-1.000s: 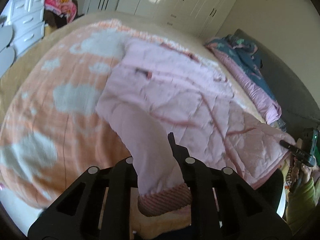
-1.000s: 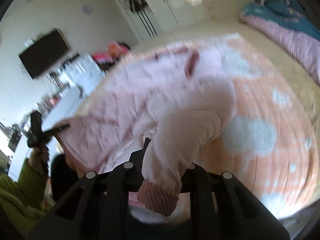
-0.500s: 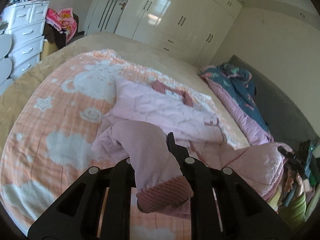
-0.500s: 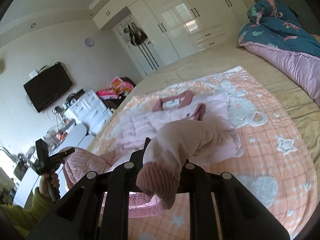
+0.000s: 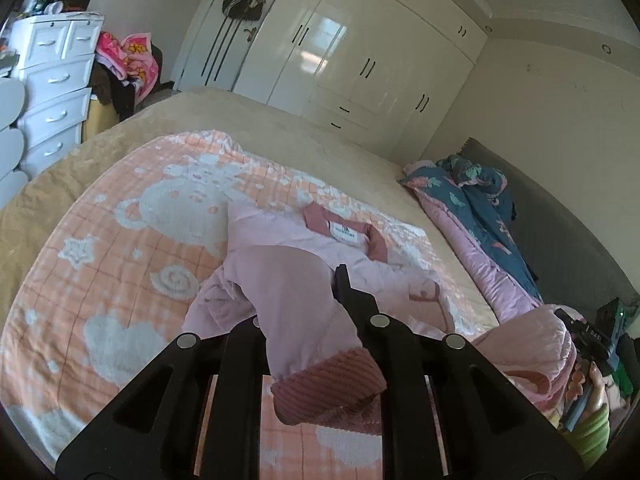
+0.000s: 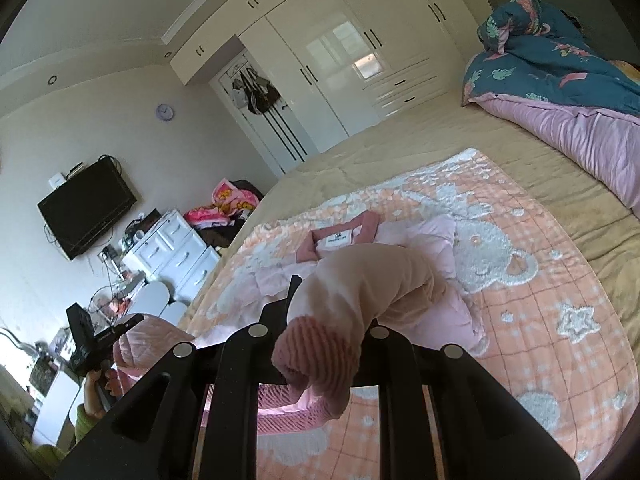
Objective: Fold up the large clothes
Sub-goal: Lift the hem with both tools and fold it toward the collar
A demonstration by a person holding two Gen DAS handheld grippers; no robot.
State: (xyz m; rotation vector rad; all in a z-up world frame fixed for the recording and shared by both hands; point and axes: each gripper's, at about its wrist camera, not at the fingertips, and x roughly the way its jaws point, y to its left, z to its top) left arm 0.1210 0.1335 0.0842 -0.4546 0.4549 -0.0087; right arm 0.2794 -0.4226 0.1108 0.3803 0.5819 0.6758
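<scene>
While the pink quilted jacket [image 5: 280, 248] lies spread on the orange-and-white blanket [image 5: 100, 264] that covers the bed [image 6: 460, 128], both of its sleeves are raised off it. Left wrist view: the left gripper [image 5: 304, 300] is clamped on one sleeve [image 5: 288, 292] just above the ribbed cuff [image 5: 328, 384], which hangs below the fingers toward the camera; the sleeve arches forward from the fingers down to the jacket body, whose dark pink collar [image 5: 376, 244] and white label lie beyond. Right wrist view: the right gripper [image 6: 332, 304] is likewise clamped on the other sleeve [image 6: 372, 280], its ribbed cuff [image 6: 316, 348] drooping between the finger mounts. Each gripper shows at the edge of the other's view, with quilted pink fabric at it. A folded quilt [image 6: 560, 80] lies along the far side of the bed.
</scene>
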